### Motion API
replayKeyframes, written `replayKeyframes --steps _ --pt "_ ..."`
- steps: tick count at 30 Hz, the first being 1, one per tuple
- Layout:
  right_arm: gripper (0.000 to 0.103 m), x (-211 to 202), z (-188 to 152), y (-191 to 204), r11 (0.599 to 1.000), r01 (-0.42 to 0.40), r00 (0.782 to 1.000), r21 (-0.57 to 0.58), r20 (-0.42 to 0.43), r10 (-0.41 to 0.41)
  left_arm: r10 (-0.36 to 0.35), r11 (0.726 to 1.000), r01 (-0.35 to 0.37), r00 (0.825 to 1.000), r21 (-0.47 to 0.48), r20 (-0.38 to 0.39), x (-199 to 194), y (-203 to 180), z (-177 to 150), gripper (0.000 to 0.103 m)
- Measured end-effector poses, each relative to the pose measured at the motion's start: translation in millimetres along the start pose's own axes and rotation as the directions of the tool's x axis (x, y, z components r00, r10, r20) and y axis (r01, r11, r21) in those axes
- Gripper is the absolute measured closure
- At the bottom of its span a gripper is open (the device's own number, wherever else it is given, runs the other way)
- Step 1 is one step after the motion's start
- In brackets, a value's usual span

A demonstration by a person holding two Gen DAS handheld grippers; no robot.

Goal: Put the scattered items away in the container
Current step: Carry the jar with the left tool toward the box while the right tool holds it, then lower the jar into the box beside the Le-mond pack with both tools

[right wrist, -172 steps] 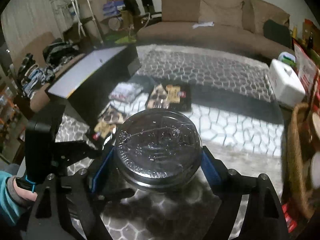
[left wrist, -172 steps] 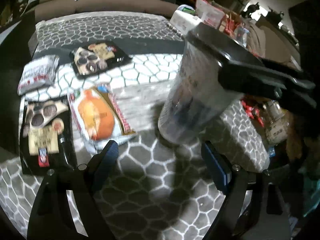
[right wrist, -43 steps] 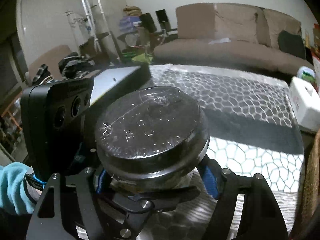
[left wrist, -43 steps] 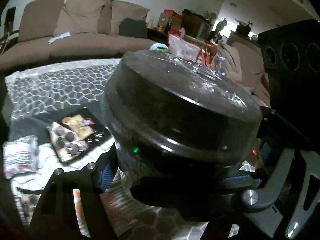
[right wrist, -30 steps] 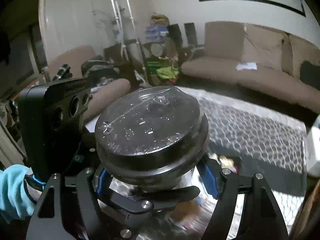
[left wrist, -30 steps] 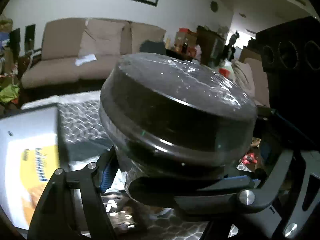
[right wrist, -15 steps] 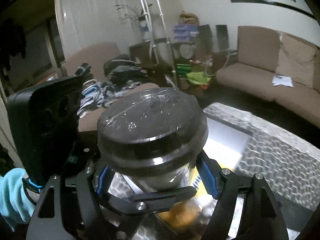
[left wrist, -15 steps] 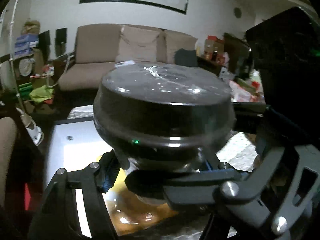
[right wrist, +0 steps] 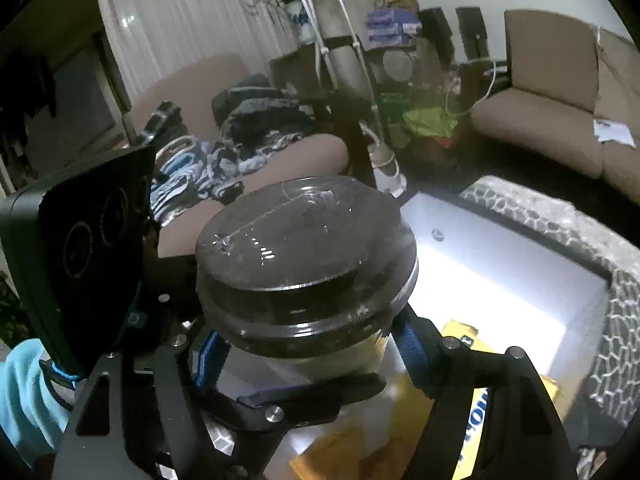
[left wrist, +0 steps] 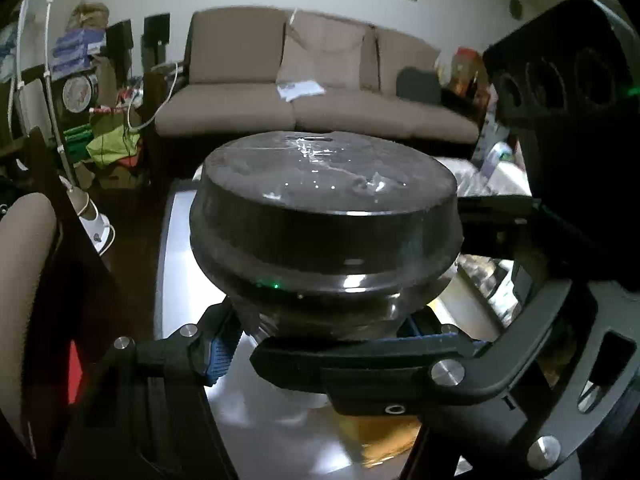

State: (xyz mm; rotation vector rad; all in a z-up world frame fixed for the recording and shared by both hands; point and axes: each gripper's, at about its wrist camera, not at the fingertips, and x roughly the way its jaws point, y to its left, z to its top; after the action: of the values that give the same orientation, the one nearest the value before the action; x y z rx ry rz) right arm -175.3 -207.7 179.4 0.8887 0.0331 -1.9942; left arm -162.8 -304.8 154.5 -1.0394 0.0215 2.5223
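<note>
A clear jar with a wide black lid (left wrist: 326, 200) wrapped in plastic film is held by both grippers at once. My left gripper (left wrist: 320, 340) is shut on the jar's neck; one blue pad (left wrist: 218, 348) shows, and the other is hidden behind the right gripper's finger (left wrist: 360, 356) crossing in front. My right gripper (right wrist: 310, 352) is shut on the jar (right wrist: 304, 248) under the lid, blue pads on both sides. The jar hangs upright over an open box with a white inside (right wrist: 500, 280), also below the jar in the left wrist view (left wrist: 180, 280). A yellow package (right wrist: 476, 400) lies in it.
The box stands against a table edge covered by a grey honeycomb cloth (right wrist: 580, 232). A brown sofa (left wrist: 320, 92) is behind. A chair heaped with clothes (right wrist: 240, 140) and a stand are at the left. A turquoise sleeve (right wrist: 24, 392) holds the left gripper.
Both grippers have carried the jar sideways off the patterned cloth to above the open box and a little lower. Their hold on the jar looks the same.
</note>
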Motion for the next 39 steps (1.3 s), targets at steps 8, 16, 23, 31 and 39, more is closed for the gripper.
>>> replayKeyframes --steps 8,16,23,31,39 --pt "0.028 29 13 -32 1.0 0.011 1.0 0.004 -0.024 -0.011 0.046 0.998 -0.042 0.995 0.044 -0.09 40 14 12 0.037" --pt "0.028 48 38 -71 0.996 0.09 0.995 -0.024 -0.05 -0.091 0.076 0.995 -0.064 0.984 0.078 -0.162 89 24 43 0.037" --pt "0.029 75 20 -90 0.997 0.069 0.992 0.03 -0.104 -0.065 0.108 0.992 -0.085 0.953 0.09 -0.282 118 26 25 0.037" --pt "0.029 82 7 -94 0.995 0.076 0.988 0.06 -0.139 -0.067 0.122 0.991 -0.096 0.927 0.09 -0.354 118 18 15 0.038" --pt "0.029 85 -2 -81 0.996 0.069 0.984 0.062 -0.166 -0.058 0.17 0.983 -0.13 0.899 0.126 -0.403 112 14 4 0.037"
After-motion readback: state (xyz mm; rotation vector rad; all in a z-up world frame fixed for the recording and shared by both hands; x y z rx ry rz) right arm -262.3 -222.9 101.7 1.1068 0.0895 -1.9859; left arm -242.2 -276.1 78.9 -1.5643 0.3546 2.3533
